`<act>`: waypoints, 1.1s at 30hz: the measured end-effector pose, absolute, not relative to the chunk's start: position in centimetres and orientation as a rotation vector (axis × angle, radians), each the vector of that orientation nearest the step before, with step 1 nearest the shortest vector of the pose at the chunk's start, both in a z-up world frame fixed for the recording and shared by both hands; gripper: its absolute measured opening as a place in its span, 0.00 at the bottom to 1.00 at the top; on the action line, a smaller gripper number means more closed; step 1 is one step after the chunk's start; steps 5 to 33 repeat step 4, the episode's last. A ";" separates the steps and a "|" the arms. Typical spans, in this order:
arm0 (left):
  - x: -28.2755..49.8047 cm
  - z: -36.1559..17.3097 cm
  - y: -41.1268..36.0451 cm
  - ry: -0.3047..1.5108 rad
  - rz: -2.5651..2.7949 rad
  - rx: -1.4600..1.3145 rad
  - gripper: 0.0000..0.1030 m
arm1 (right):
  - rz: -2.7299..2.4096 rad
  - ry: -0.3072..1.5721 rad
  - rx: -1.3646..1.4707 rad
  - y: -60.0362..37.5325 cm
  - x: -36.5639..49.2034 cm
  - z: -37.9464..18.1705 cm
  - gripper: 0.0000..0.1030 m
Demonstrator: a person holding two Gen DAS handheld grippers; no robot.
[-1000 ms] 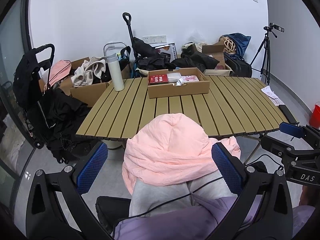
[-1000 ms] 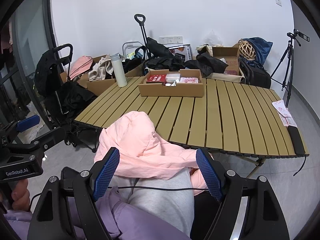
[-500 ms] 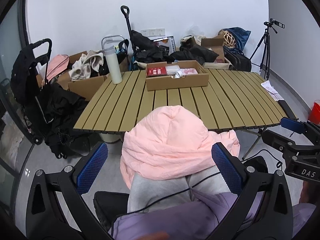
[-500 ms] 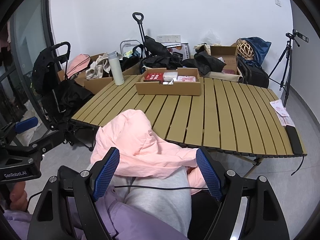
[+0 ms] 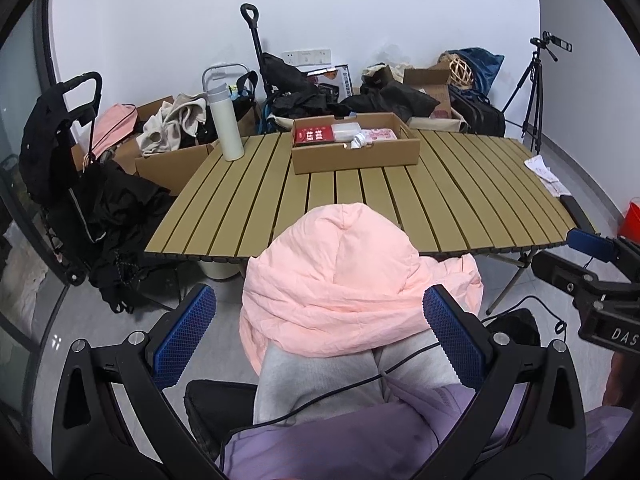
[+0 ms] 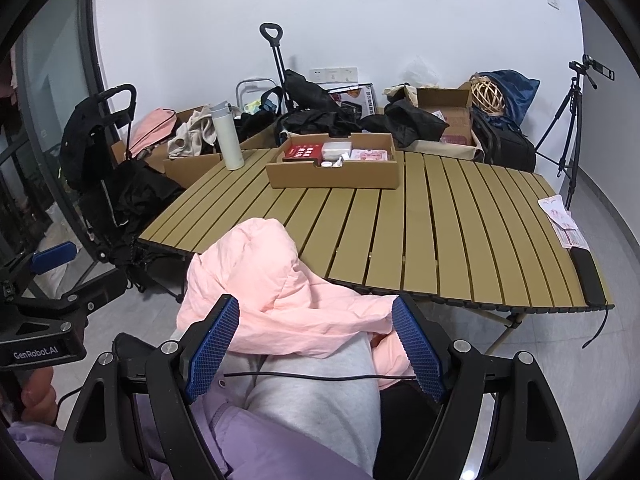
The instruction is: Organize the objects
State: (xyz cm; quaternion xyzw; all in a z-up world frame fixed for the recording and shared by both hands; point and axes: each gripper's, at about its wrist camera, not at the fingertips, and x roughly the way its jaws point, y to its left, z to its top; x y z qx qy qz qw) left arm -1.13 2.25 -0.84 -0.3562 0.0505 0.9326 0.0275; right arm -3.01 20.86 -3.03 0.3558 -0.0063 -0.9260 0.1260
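A pink padded jacket (image 5: 344, 276) lies over the person's knees in front of the slatted table (image 5: 460, 184); it also shows in the right wrist view (image 6: 272, 280). A shallow cardboard box (image 5: 356, 152) at the table's far side holds a red pack (image 5: 314, 135), a white box and small items; it also shows in the right wrist view (image 6: 332, 172). A white bottle (image 5: 226, 126) stands at the far left corner. My left gripper (image 5: 320, 332) is open and empty above the lap. My right gripper (image 6: 316, 344) is open and empty too.
A black phone (image 6: 586, 276) and papers (image 6: 560, 220) lie at the table's right edge. Cardboard boxes, clothes, bags and a folding cart (image 5: 72, 168) crowd the floor behind and left of the table. A tripod (image 5: 532, 92) stands at the right wall. A cable crosses the person's lap.
Both grippers have pulled back and up a little, so the table looks slightly farther away. Both stay open and empty. The jacket has not moved.
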 end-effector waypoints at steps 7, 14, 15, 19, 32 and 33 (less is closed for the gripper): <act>-1.2 -1.0 2.3 0.169 2.880 -1.094 1.00 | -2.696 -0.030 1.059 21.0 -3.4 -3.5 0.80; -1.2 -1.0 2.3 0.169 2.880 -1.094 1.00 | -2.696 -0.030 1.059 21.0 -3.4 -3.5 0.80; -1.2 -1.0 2.3 0.169 2.880 -1.094 1.00 | -2.696 -0.030 1.059 21.0 -3.4 -3.5 0.80; -1.2 -1.0 2.3 0.169 2.880 -1.094 1.00 | -2.696 -0.030 1.059 21.0 -3.4 -3.5 0.80; -1.2 -1.0 2.3 0.169 2.880 -1.094 1.00 | -2.696 -0.030 1.059 21.0 -3.4 -3.5 0.80; -1.2 -1.0 2.3 0.169 2.880 -1.094 1.00 | -2.696 -0.030 1.059 21.0 -3.4 -3.5 0.80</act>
